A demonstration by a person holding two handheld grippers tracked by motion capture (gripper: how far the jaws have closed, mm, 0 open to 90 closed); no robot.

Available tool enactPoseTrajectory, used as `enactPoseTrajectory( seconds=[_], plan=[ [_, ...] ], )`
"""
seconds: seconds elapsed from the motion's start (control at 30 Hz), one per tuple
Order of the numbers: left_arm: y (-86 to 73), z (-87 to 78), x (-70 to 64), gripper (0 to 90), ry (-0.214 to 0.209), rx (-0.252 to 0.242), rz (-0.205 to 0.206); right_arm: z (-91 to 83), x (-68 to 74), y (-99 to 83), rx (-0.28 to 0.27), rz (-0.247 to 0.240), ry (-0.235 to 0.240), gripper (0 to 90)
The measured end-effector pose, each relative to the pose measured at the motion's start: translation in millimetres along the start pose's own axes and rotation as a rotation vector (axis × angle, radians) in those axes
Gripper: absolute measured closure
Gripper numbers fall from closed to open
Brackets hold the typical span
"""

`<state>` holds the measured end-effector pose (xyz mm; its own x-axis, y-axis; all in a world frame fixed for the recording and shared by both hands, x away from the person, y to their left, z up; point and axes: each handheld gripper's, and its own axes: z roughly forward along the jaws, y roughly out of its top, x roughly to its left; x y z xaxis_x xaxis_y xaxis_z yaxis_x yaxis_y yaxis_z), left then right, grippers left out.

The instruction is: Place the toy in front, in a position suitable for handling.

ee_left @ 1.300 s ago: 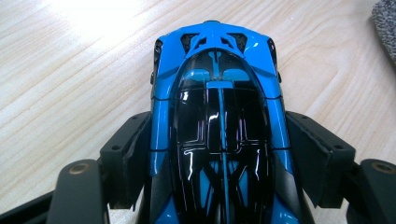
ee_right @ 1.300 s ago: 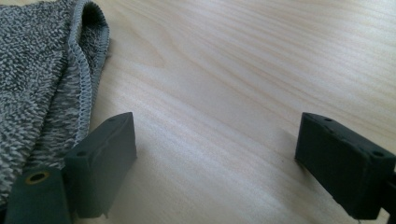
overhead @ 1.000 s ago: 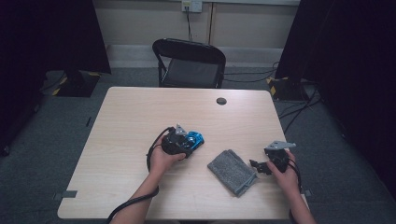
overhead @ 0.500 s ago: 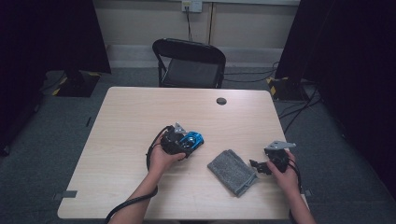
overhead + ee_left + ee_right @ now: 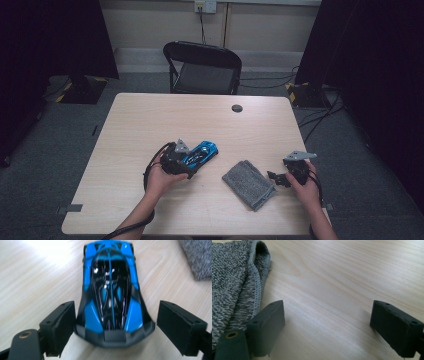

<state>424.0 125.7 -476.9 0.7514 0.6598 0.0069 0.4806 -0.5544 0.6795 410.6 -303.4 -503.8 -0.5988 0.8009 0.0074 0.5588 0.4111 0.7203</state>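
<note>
A blue toy sports car with a black roof lies on the light wooden table, a little on the person's side of the table's middle. The left gripper sits at the car's near end, held in the person's left hand. In the left gripper view the car lies between the two black jaws, its blunt black end toward the camera. The jaws stand apart: the left-hand jaw is at, or almost at, the car's flank, and whether it touches cannot be told, while the other jaw stands clear of the opposite flank with bare wood between them.

A folded grey towel lies flat on the table just to the right of the car, not touching it. The right gripper, held in the right hand, rests low at the towel's right edge. In the right gripper view its jaws are spread wide over bare wood and grip nothing; the towel's stitched hem runs just beside the left-hand jaw.

Beyond the car, near the table's far edge, is a small dark round cap, and behind the table stands a black folding chair.
</note>
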Motion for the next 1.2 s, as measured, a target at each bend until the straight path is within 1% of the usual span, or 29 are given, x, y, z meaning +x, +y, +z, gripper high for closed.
enactPoseTrajectory(
  seconds=[0.03, 0.1, 0.2, 0.23, 0.3, 0.37, 0.4, 0.43, 0.53, 0.63, 0.7, 0.8, 0.87, 0.9, 1.03, 1.13, 1.2],
  plan=[
    [-5.2, 1.6, -0.3, 15.8, 0.000, -0.004, -0.003, 0.0, 0.1, 0.0, 0.000, 0.001, -0.001, 11.8],
    [-8.6, 4.6, -0.3, 15.9, -0.006, -0.002, -0.010, -0.1, 0.2, 0.0, 0.000, 0.002, -0.001, 11.8],
    [-10.2, 9.5, -1.5, 16.0, 0.006, 0.001, -0.004, -0.1, 0.4, -0.1, 0.000, 0.003, -0.003, 11.9],
    [-10.3, 12.7, -1.3, 16.0, 0.005, -0.005, -0.016, -0.1, 0.4, -0.1, 0.000, 0.003, -0.003, 11.8],
    [-9.9, 15.6, -1.2, 16.2, 0.011, 0.002, -0.016, -0.1, 0.4, -0.1, 0.000, 0.003, -0.003, 11.8],
    [-10.1, 18.1, -1.9, 16.7, 0.014, -0.004, -0.022, -0.1, 0.4, -0.1, 0.000, 0.003, -0.003, 11.8],
    [-10.3, 18.6, -1.7, 17.1, 0.018, -0.008, -0.029, -0.1, 0.4, -0.1, 0.000, 0.003, -0.003, 11.8],
    [-10.4, 18.8, -1.4, 17.3, 0.011, -0.009, -0.032, -0.1, 0.4, -0.1, 0.000, 0.003, -0.003, 11.8],
    [-11.1, 18.1, -0.8, 20.0, 0.016, -0.017, -0.029, -0.1, 0.4, -0.1, 0.000, 0.003, -0.003, 11.8],
    [-14.8, 16.2, 2.5, 23.7, 0.004, -0.030, -0.049, -0.1, 0.4, -0.1, 0.000, 0.003, -0.003, 11.8],
    [-16.3, 15.9, 3.1, 23.9, 0.001, -0.040, -0.044, -0.1, 0.5, -0.1, 0.001, 0.003, -0.003, 11.8],
    [-18.1, 16.0, 2.6, 24.1, 0.009, -0.057, -0.043, 0.0, 1.0, 0.0, 0.002, 0.007, -0.011, 11.1],
    [-19.8, 16.7, 2.0, 24.2, 0.008, -0.073, -0.048, 0.2, 1.3, 0.1, 0.003, 0.012, -0.016, 10.5],
    [-20.7, 17.1, 2.3, 24.2, 0.011, -0.085, -0.043, 0.4, 1.7, 0.4, 0.004, 0.019, -0.018, 10.1],
    [-20.9, 17.4, 2.5, 24.2, 0.007, -0.088, -0.042, 1.7, 4.1, 1.4, 0.004, 0.037, -0.040, 10.0],
    [-21.0, 17.4, 2.9, 24.2, 0.004, -0.089, -0.040, 0.7, 4.7, 1.6, -0.003, 0.044, -0.041, 14.4],
    [-21.0, 17.3, 3.2, 24.2, 0.004, -0.089, -0.037, -1.8, 5.0, 3.9, 0.001, 0.062, -0.023, 17.6]
  ],
)
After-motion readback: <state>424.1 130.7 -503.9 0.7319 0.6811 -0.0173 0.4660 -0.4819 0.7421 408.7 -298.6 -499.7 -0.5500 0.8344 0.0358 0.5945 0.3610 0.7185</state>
